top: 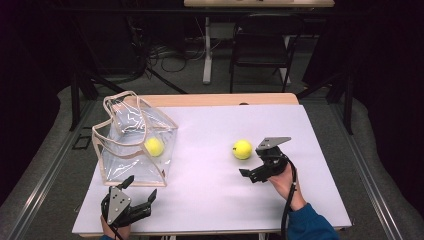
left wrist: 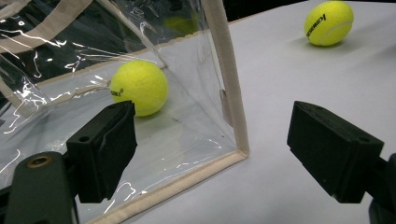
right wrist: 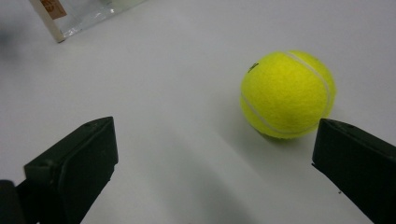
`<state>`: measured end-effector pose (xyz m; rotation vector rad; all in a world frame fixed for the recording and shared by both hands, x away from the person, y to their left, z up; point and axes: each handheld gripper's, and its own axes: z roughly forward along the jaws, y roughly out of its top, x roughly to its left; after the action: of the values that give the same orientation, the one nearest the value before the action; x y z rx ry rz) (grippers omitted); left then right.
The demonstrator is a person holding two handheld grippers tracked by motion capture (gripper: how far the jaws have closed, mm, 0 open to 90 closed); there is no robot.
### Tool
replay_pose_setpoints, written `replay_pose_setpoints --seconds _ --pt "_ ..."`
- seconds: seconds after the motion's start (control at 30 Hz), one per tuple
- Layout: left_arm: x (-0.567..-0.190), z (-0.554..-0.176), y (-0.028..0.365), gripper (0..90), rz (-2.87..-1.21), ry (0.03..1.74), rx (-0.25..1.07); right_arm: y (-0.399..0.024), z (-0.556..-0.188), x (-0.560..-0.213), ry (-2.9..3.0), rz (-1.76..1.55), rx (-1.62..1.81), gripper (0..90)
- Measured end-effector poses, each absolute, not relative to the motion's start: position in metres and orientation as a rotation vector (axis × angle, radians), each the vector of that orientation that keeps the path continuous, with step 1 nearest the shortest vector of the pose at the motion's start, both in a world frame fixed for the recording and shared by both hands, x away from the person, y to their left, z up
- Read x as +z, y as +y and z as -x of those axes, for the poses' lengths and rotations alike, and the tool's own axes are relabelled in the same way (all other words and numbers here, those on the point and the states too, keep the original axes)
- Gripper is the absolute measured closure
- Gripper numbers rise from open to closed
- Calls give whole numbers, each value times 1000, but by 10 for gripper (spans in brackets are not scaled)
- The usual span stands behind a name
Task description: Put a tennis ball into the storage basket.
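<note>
A clear plastic bag (top: 131, 142) with beige trim stands at the left of the white table (top: 210, 200). A yellow tennis ball (top: 154, 146) lies inside it. A second tennis ball (top: 242, 149) rests on the bare table at centre right. My right gripper (top: 252, 161) is open just right of and behind this ball; in the right gripper view the ball (right wrist: 287, 93) sits ahead, close to the right jaw, untouched. My left gripper (top: 141, 188) is open near the bag's front corner. In the left gripper view, the bag's trimmed edge (left wrist: 229, 79) stands between the jaws, with the inner ball (left wrist: 140, 86) behind the plastic.
The table's front edge runs close below both hands. Behind the table stand a black chair (top: 262, 45) and a white desk leg (top: 207, 50), with cables on the floor. The bag's corner (right wrist: 51, 18) appears at the top left of the right gripper view.
</note>
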<state>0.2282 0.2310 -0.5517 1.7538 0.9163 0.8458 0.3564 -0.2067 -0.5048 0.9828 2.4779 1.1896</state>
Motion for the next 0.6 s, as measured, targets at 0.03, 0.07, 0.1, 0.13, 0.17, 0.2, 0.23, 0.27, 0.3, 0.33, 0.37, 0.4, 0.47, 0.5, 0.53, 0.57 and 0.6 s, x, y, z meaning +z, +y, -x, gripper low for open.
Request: replay_pose_setpoints --seconds 0.03,0.07,0.1,0.13,0.17,0.2,0.23,0.27,0.3,0.33,0.37,0.4,0.47,0.5,0.53,0.57,0.6 --pt "-552 -228 231 160 -1753 916 841 -207 -357 -505 2476 -984 1185 0" --pt "-552 -229 232 160 -1749 917 841 -207 -357 -505 2472 -987 1184 0" --pt "-552 -229 232 160 -1749 919 841 -208 -358 -505 2472 -989 1175 0" --pt "-552 -229 232 160 -1750 920 840 -208 -359 -505 2471 -993 1172 0" --pt "-552 -229 232 160 -1750 921 838 -208 -360 -506 2471 -999 1178 0" --pt "-552 -229 232 160 -1750 918 836 -208 -361 -506 2471 -1002 1168 0" --pt "-552 -229 231 160 -1753 913 837 -208 -362 -507 2475 -1003 1155 0" --pt "-552 -229 230 160 -1759 910 840 -208 -363 -508 2473 -1007 1148 0" --pt "-552 -229 230 160 -1760 909 839 -208 -364 -508 2476 -1006 1140 0" --pt "-552 -228 230 160 -1757 909 837 -208 -365 -509 2480 -1011 1124 0" --pt "-551 -228 230 160 -1752 909 835 -208 -366 -509 2480 -1014 1113 0" --pt "-551 -228 230 160 -1751 906 835 -209 -367 -509 2476 -1020 1110 0" --pt "-551 -228 229 160 -1760 901 835 -210 -370 -509 2477 -1036 1105 0" --pt "-551 -228 229 160 -1760 899 836 -209 -371 -510 2471 -1039 1087 0" --pt "-551 -227 230 160 -1758 898 836 -209 -373 -510 2463 -1045 1075 0" --pt "-551 -227 230 160 -1753 903 838 -209 -374 -511 2467 -1047 1072 0" --pt "-551 -227 230 160 -1752 904 839 -209 -376 -511 2465 -1047 1074 0"
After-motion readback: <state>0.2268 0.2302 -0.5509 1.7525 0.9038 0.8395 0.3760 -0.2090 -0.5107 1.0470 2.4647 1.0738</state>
